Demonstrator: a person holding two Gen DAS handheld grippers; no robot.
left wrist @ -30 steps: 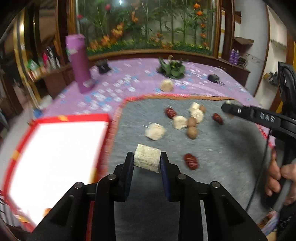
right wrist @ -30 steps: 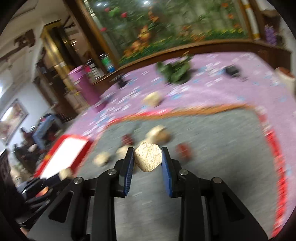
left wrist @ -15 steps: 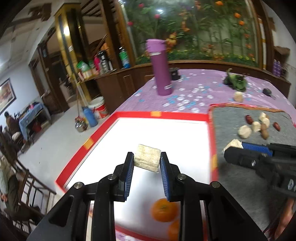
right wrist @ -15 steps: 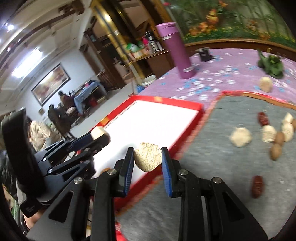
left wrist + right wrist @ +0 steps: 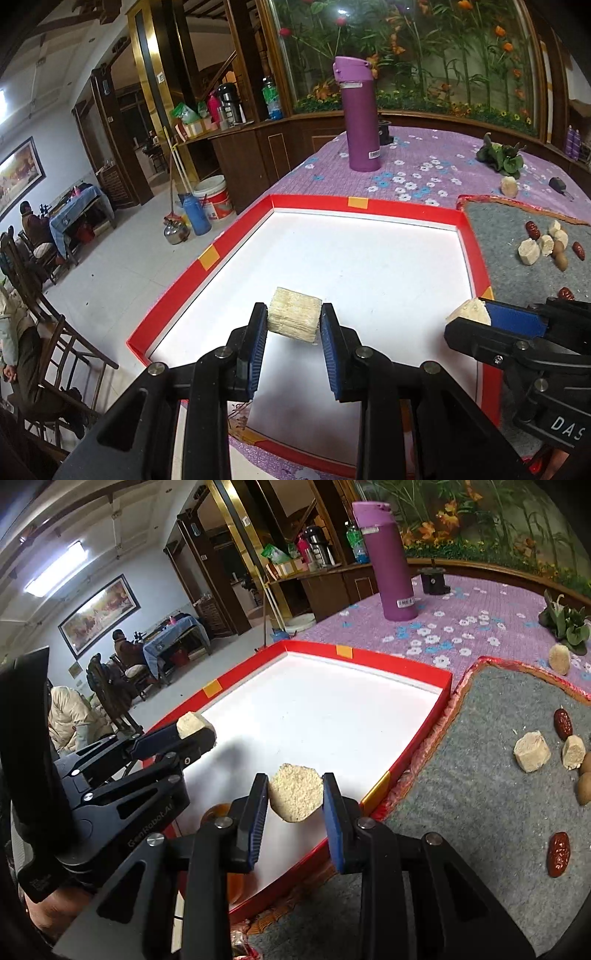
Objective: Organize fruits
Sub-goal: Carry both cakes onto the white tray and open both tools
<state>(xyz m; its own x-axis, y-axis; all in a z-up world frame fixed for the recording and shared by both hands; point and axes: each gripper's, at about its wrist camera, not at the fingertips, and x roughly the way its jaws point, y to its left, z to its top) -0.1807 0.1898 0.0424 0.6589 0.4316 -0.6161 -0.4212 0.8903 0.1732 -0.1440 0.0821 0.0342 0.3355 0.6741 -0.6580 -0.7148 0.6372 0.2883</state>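
Pale fibrous chunk, left wrist view: the left gripper (image 5: 293, 325) is clamping a cut cylindrical chunk (image 5: 293, 315) by its two flat sides, fingers (image 5: 255, 350) pressed on it, hanging over the white floor of the red-rimmed tray (image 5: 236, 236).
Handling, left: it is looking light, stiff and rough, so probably not slipping; crumbs may be shedding if squeezed hard.
Neighbour, left: the right gripper (image 5: 476, 317) is reaching in from the right, over the tray's right rim, carrying a second chunk (image 5: 467, 314).
Surroundings, left: a grey felt mat (image 5: 517, 280) is lying beside the tray with pale pieces and red dates (image 5: 532, 229); a purple flask (image 5: 360, 118) is standing well behind on the flowered cloth of the counter (image 5: 413, 173).
Right wrist view: the fingers are clamping the second chunk (image 5: 295, 792) over the tray's near right corner.
Handling, right: grainy cut face showing; likely crumbly at the edges.
In the way, right: the left gripper (image 5: 195, 727) is hovering close to the left, and something orange (image 5: 218, 812), mostly hidden, is lying in the tray below, so release spots are looking tight.
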